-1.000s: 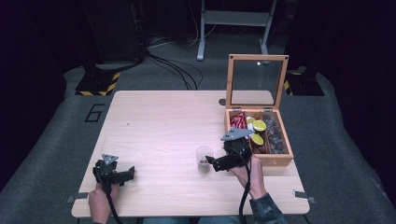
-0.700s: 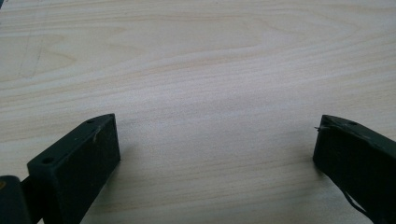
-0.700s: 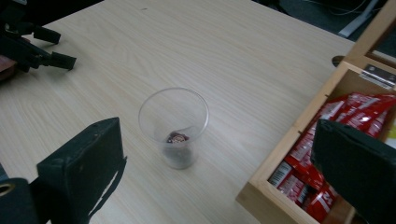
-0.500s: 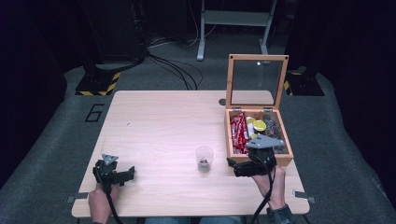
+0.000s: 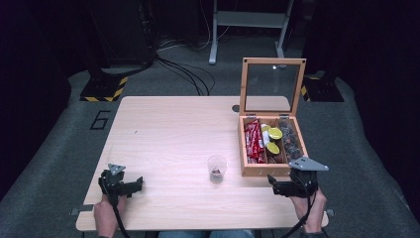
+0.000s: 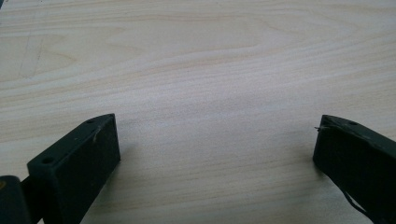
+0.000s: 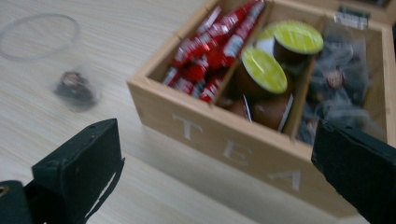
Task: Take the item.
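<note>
Pulled back: right hand-held gripper has left the plastic cup and now hovers near the counter edge, just in front of the wooden tea box, jaws spread wide and empty. The cup stands alone, upright, left of the box, with a small dark item at its bottom, probably a tea bag, though blur hides detail. Drop-off looks done. Left hand-held gripper unmoved, jaws apart over bare wood.
</note>
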### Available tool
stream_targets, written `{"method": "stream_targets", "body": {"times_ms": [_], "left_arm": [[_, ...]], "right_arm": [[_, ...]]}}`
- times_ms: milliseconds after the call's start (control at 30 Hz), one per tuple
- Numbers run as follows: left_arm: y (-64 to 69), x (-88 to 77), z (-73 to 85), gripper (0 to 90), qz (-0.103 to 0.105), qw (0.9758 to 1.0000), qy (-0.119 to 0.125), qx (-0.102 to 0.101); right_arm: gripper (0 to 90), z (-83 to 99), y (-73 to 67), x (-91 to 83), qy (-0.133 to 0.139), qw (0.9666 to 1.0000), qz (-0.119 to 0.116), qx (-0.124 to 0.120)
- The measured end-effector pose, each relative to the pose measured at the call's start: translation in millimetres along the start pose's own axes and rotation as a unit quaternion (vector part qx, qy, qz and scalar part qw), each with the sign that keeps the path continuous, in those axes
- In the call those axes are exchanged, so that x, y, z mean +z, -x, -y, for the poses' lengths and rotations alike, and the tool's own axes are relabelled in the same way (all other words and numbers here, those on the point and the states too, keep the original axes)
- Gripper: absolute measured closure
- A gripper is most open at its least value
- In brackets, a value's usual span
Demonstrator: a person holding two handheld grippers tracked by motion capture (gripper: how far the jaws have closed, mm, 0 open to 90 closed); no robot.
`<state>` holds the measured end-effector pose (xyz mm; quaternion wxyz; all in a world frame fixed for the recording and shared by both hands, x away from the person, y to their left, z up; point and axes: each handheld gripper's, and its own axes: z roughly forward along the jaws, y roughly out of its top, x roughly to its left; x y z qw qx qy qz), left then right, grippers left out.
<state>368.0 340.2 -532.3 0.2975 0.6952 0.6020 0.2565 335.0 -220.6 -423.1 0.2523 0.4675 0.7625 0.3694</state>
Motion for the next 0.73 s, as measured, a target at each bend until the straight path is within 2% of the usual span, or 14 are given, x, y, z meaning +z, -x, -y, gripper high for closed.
{"method": "stream_targets", "body": {"times_ms": [67, 133, 200, 233, 300, 333, 500, 633, 733], "left_arm": [[0.0, 0.0, 0.0, 0.3, 0.0, 1.0, 0.0, 0.0], [0.0, 0.0, 0.0, 0.3, 0.0, 1.0, 0.0, 0.0], [0.0, 0.0, 0.0, 0.3, 0.0, 1.0, 0.0, 0.0], [0.0, 0.0, 0.0, 0.3, 0.0, 1.0, 0.0, 0.0], [0.0, -0.1, 0.0, 0.3, 0.0, 1.0, 0.0, 0.0], [0.0, 0.0, 0.0, 0.3, 0.0, 1.0, 0.0, 0.0], [0.0, 0.0, 0.0, 0.3, 0.0, 1.0, 0.0, 0.0], [0.0, 0.0, 0.0, 0.3, 0.0, 1.0, 0.0, 0.0], [0.0, 0.0, 0.0, 0.3, 0.0, 1.0, 0.0, 0.0]], "right_arm": [[0.9, 12.5, 8.1, 2.8, -0.001, 0.9997, 0.003, 0.023], [0.8, 26.1, 17.0, 7.7, -0.007, 0.9993, 0.014, 0.033], [0.9, 36.7, 23.2, 12.7, -0.011, 0.9985, 0.01, 0.053], [1.2, 48.1, 29.4, 20.9, -0.027, 0.9972, 0.012, 0.069], [1.9, 52.7, 31.7, 24.6, -0.029, 0.9967, 0.011, 0.075], [2.0, 60.6, 35.3, 32.7, -0.038, 0.9956, 0.01, 0.085], [1.9, 72.5, 39.5, 49.5, -0.055, 0.9938, 0.016, 0.095], [0.7, 81.1, 45.0, 62.8, -0.071, 0.9928, 0.023, 0.094], [0.0, 83.6, 44.2, 66.4, -0.066, 0.993, 0.042, 0.088]]}}
